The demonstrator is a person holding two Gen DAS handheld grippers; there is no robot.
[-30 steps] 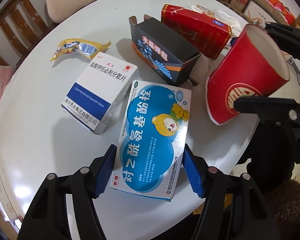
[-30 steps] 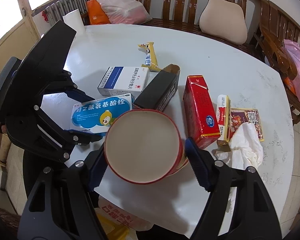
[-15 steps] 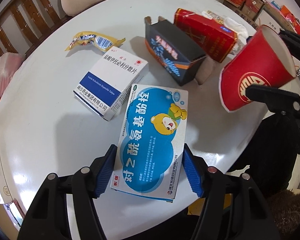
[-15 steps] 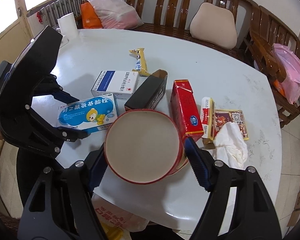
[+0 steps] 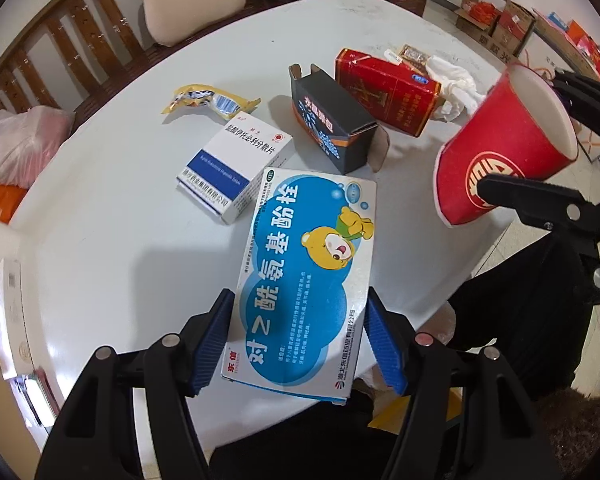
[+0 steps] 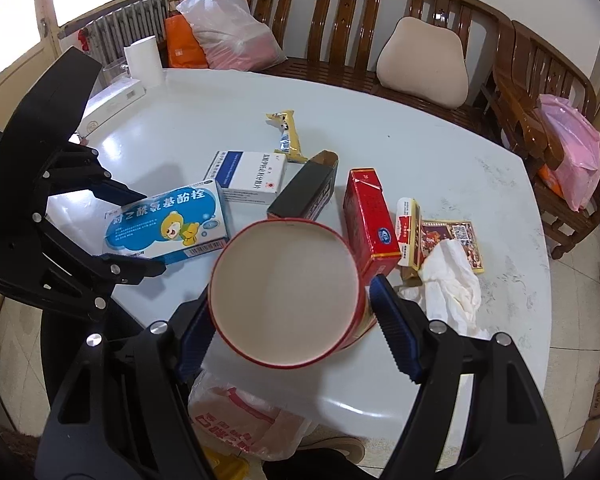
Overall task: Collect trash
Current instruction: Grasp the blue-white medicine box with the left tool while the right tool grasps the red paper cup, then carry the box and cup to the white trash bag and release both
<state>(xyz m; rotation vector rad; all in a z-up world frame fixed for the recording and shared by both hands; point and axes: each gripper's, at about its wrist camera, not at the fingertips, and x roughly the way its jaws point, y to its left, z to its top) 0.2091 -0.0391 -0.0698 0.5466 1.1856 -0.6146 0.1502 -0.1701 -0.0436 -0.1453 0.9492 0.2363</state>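
Note:
My left gripper [image 5: 300, 344] is shut on a blue-and-white medicine box with a cartoon bear [image 5: 308, 276], lifted off the white round table [image 5: 112, 208]. The same box [image 6: 168, 224] shows at the left of the right wrist view. My right gripper [image 6: 296, 320] is shut on a red paper cup [image 6: 284, 292], its white inside facing the camera; the cup [image 5: 504, 152] hangs at the right of the left wrist view. On the table lie a white-and-blue box [image 5: 236, 168], a dark carton [image 5: 332, 124], a red carton [image 5: 388, 88], a yellow wrapper [image 5: 208, 100] and a crumpled tissue [image 6: 448, 280].
A wooden bench [image 6: 340, 16] with a beige cushion [image 6: 424, 64] and plastic bags [image 6: 228, 36] curves behind the table. A plastic bag with red print [image 6: 244, 424] hangs below the table's near edge. A paper roll [image 6: 144, 60] stands at the far left. Cardboard boxes [image 5: 516, 24] sit on the floor.
Both grippers have risen and drawn back from the table, each with its load. The bear box has come up off the tabletop; the cup has moved up and right.

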